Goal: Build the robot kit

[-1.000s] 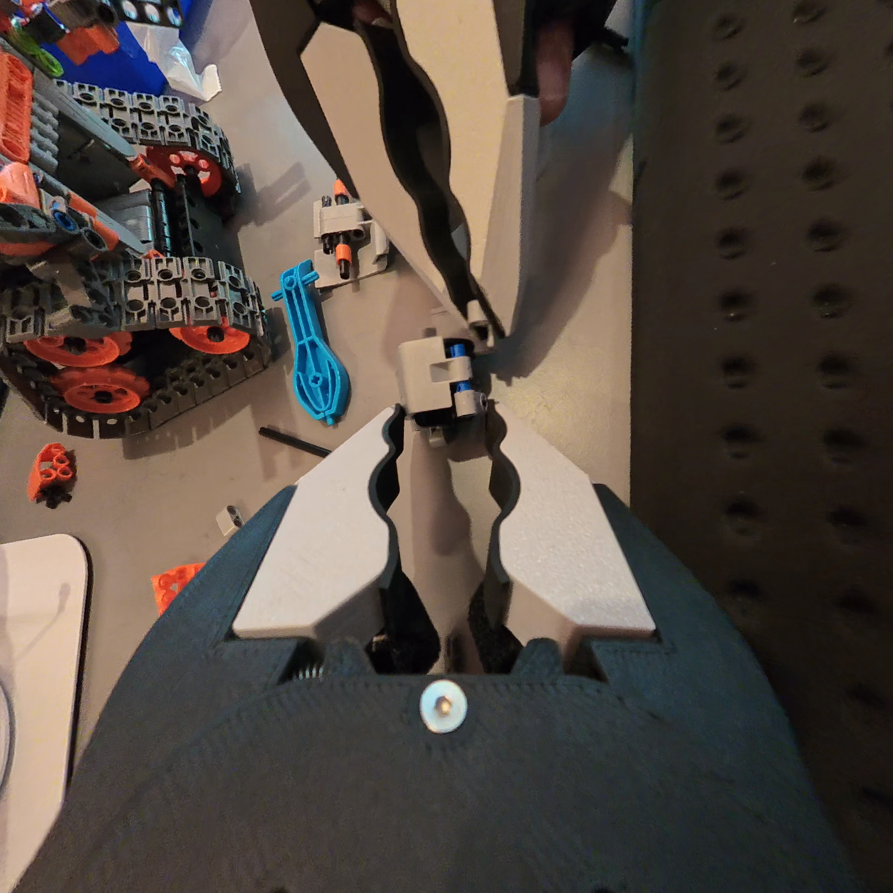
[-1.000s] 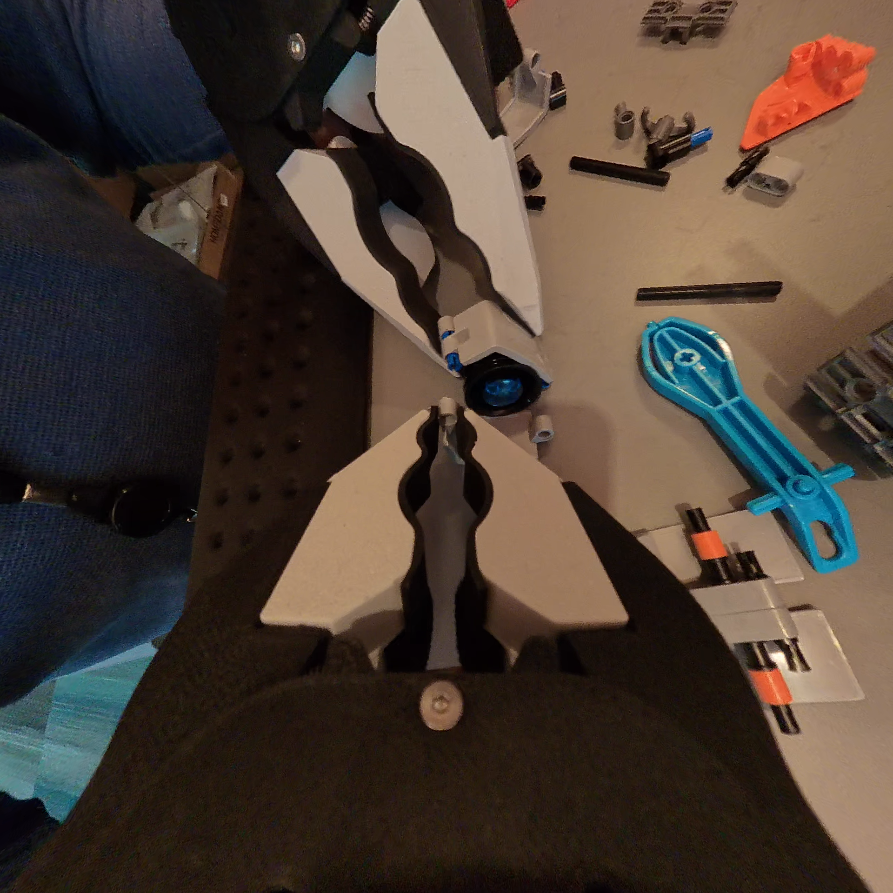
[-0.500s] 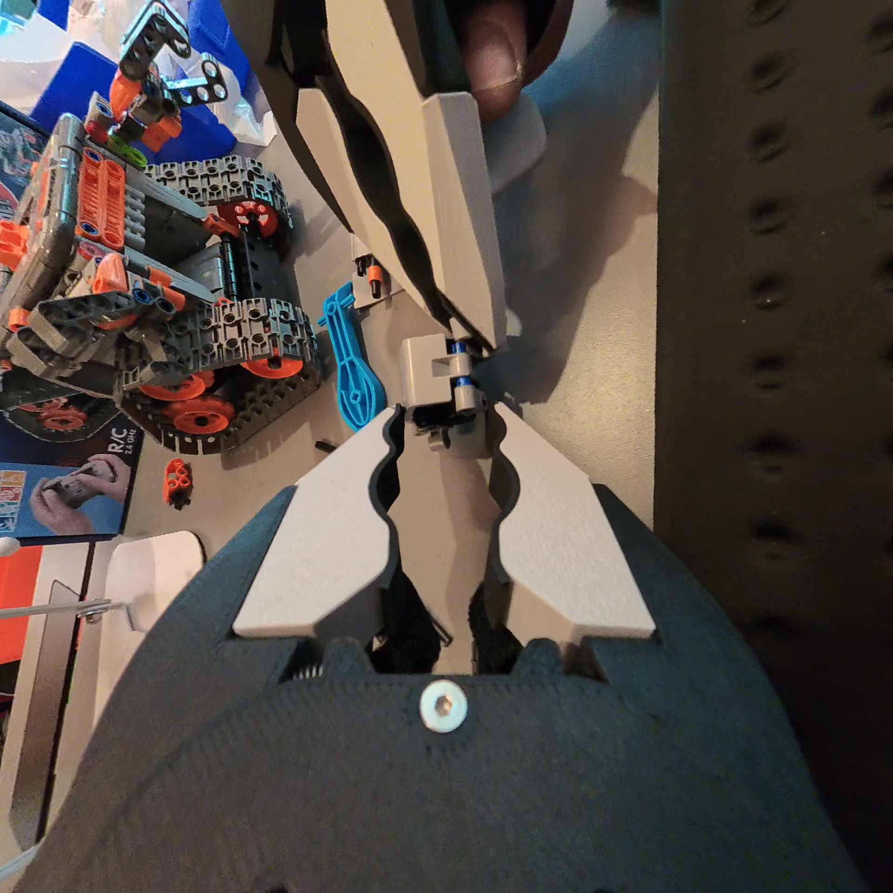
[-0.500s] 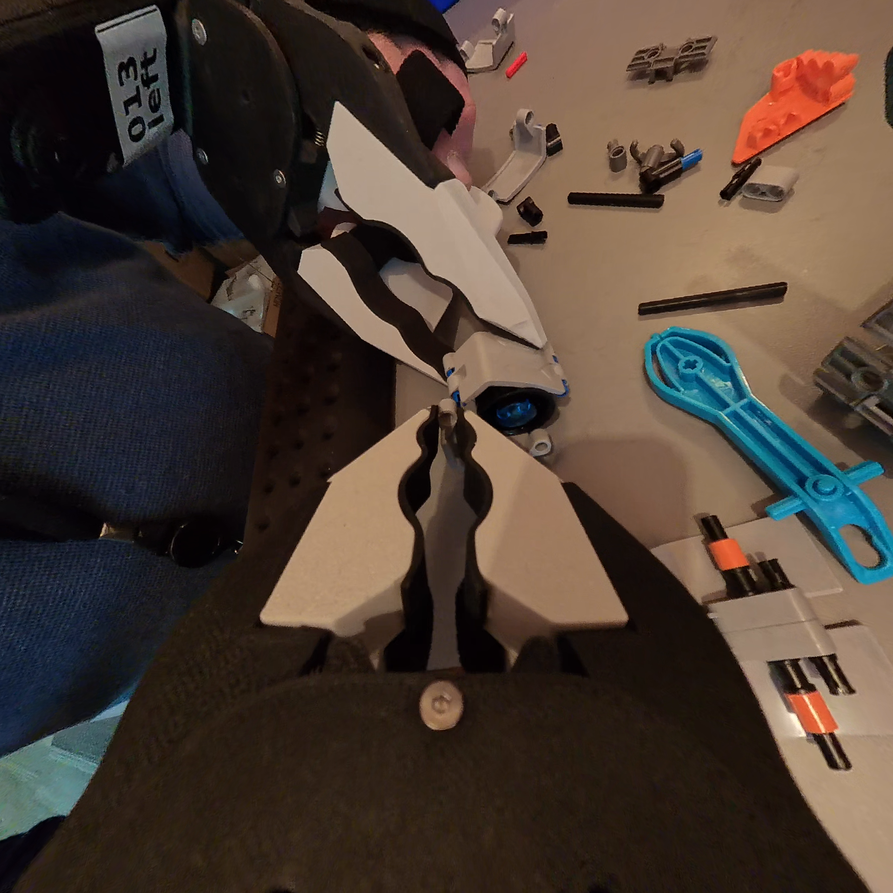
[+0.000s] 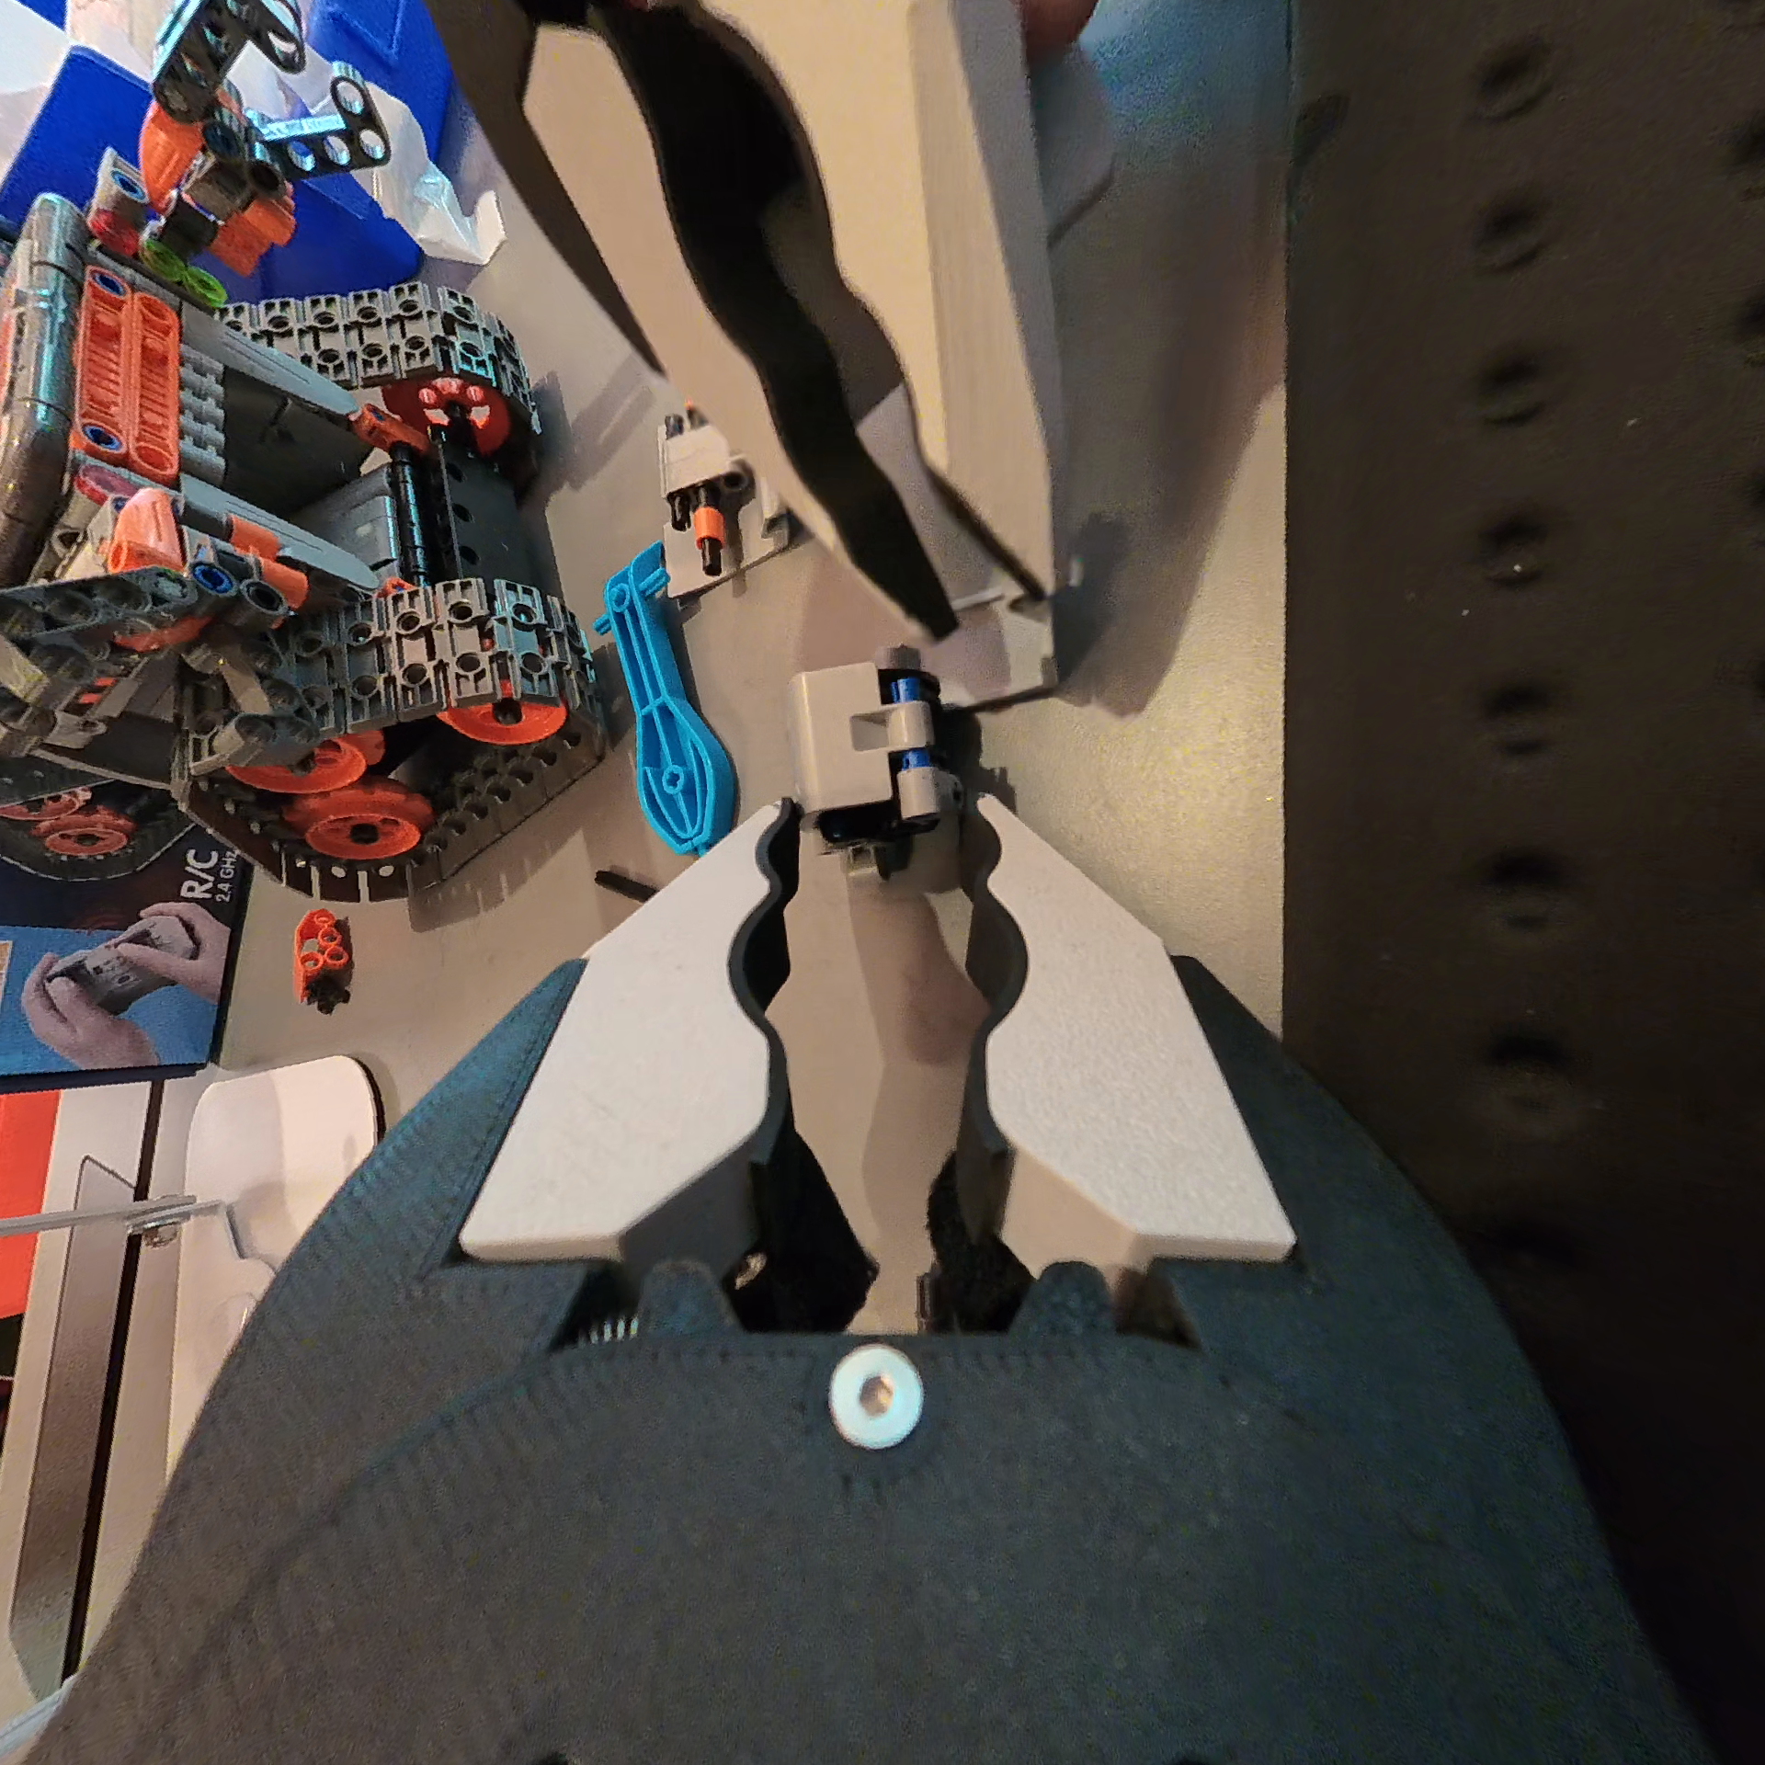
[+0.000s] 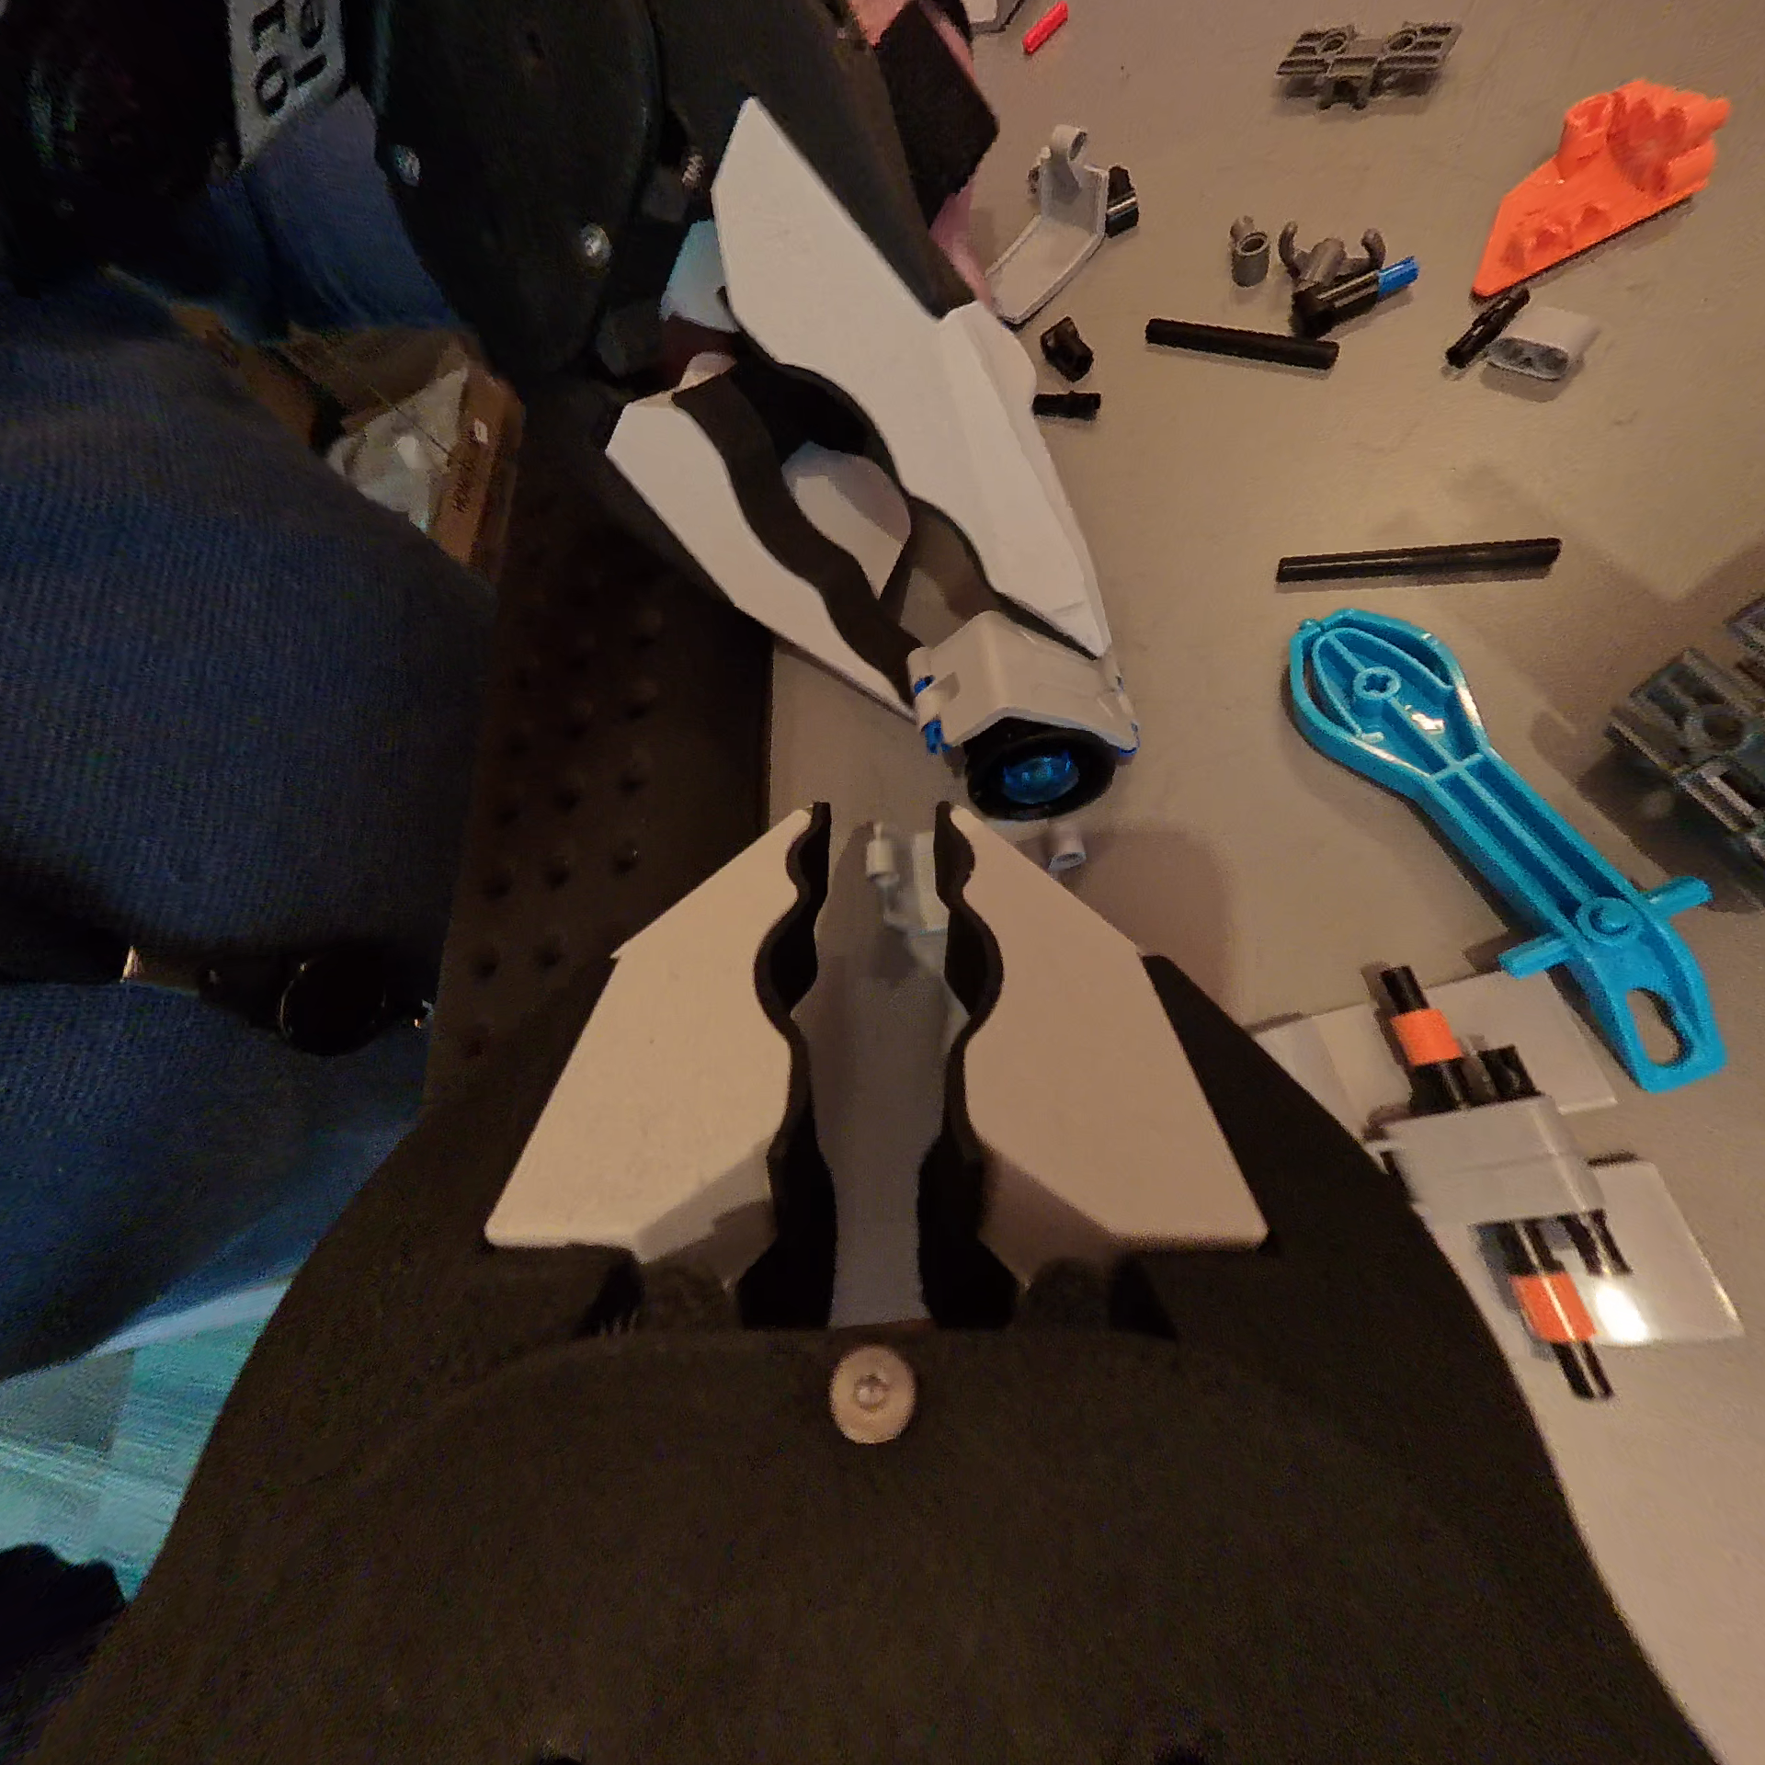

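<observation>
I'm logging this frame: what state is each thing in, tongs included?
Left tongs: shut on the grey block.
Right tongs: open, small grey connector between the jaws.
Tracked vehicle: assembled, standing on its tracks.
Blue tool: lying flat, untouched.
Black axle: lying loose.
</observation>
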Demonstrator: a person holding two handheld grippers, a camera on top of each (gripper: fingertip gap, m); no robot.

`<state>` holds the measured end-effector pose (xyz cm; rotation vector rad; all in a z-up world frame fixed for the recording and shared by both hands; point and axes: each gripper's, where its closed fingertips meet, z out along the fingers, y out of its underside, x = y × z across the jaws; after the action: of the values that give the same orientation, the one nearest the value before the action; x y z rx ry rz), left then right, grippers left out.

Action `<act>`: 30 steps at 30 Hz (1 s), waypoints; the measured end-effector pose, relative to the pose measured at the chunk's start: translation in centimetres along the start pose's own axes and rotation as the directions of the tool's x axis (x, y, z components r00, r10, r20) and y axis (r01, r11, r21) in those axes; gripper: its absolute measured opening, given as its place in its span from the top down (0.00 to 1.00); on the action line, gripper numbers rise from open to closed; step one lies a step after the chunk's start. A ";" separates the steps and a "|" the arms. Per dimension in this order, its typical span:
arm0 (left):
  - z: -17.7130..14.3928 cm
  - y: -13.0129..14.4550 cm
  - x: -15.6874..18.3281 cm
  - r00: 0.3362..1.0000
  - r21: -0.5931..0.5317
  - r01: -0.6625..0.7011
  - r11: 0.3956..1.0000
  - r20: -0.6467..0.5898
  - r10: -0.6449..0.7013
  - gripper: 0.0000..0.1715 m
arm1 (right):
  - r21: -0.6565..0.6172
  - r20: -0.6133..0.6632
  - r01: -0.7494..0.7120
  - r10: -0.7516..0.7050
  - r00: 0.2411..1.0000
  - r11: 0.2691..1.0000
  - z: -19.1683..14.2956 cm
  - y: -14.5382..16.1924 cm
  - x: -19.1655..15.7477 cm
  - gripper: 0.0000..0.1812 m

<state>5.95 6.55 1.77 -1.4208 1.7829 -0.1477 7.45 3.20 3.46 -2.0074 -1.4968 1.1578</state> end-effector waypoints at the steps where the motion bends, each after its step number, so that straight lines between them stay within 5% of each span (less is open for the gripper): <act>1: 0.0 0.0 0.0 1.000 -0.001 0.001 1.000 0.000 -0.001 0.82 | -0.012 -0.011 0.023 -0.023 1.000 1.000 -0.3 0.3 -0.2 0.88; 6: 0.0 0.0 -0.1 1.000 0.002 0.002 1.000 0.002 -0.002 0.82 | -0.099 -0.088 0.174 -0.183 0.979 0.980 -1.8 1.9 -0.2 0.84; 10: 0.1 -0.2 0.0 1.000 0.002 -0.013 1.000 0.004 0.013 0.82 | -0.124 -0.121 0.272 -0.287 0.950 0.954 -0.6 1.9 0.1 0.92; 14: 0.1 -0.2 0.0 1.000 0.003 -0.008 1.000 0.003 0.008 0.82 | -0.110 -0.118 0.270 -0.283 0.952 0.956 0.2 1.8 0.2 1.00; 18: -0.1 -0.8 -0.2 1.000 0.027 -0.003 1.000 0.014 0.002 0.82 | -0.011 -0.098 0.185 -0.186 0.978 0.983 -0.6 0.2 0.5 1.00; 30: 0.2 -0.9 -0.1 0.998 -0.013 -0.050 0.999 0.042 0.051 0.82 | -0.014 -0.060 0.135 -0.136 0.989 0.991 -0.5 0.0 0.5 1.00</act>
<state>6.73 6.40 2.22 -1.3766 1.7862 -0.0802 7.92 3.78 3.57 -1.8972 -1.5844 1.0272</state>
